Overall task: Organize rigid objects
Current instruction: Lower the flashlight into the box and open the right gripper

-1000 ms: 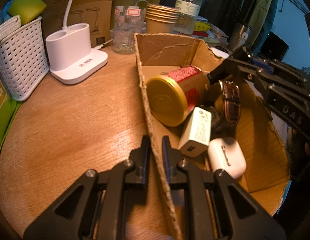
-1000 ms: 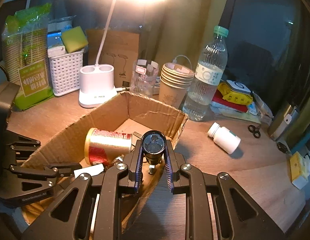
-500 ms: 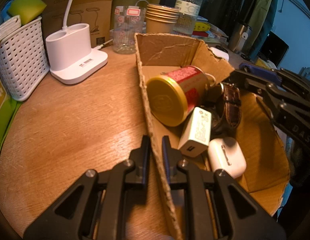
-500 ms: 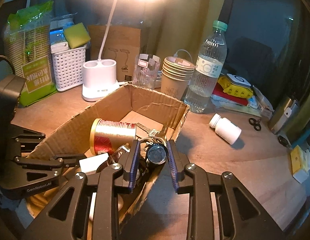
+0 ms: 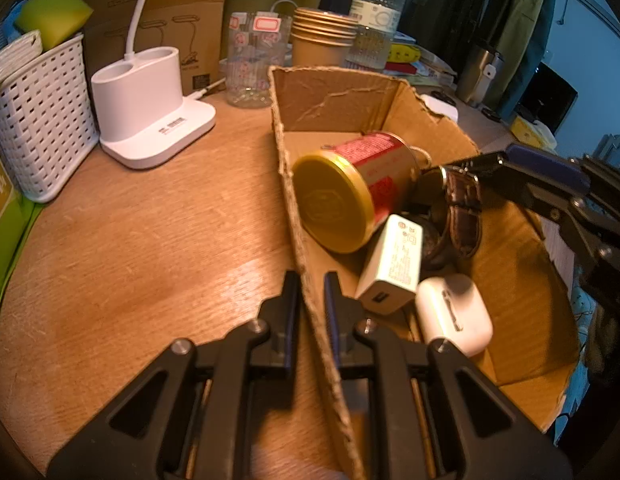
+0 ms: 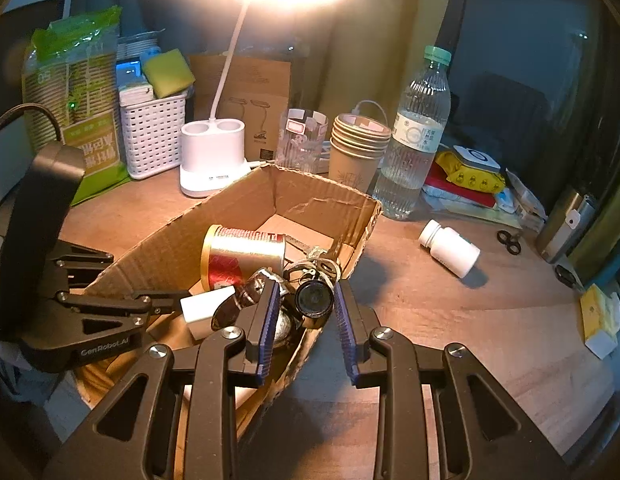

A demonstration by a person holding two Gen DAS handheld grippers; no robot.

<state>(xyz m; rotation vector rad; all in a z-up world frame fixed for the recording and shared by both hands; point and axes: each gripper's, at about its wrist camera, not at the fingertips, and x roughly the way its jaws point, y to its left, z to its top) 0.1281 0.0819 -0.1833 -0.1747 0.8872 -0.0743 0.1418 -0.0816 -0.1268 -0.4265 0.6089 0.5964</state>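
- Right gripper [image 6: 303, 309] has let go of the black flashlight [image 6: 314, 300] it pinched a second ago; its jaws now stand spread, clear of it on both sides, and it has drawn back slightly.
- Left gripper [image 5: 311, 300] is unmoved, pressed together on the near wall of the cardboard box [image 5: 342, 96], angled downward.
- Flashlight lies inside the box, lens facing the camera, beside a brown-strapped watch [image 5: 464, 216], a red and gold can [image 5: 350, 196], a white charger [image 5: 394, 264] and a white earbud case [image 5: 454, 314].
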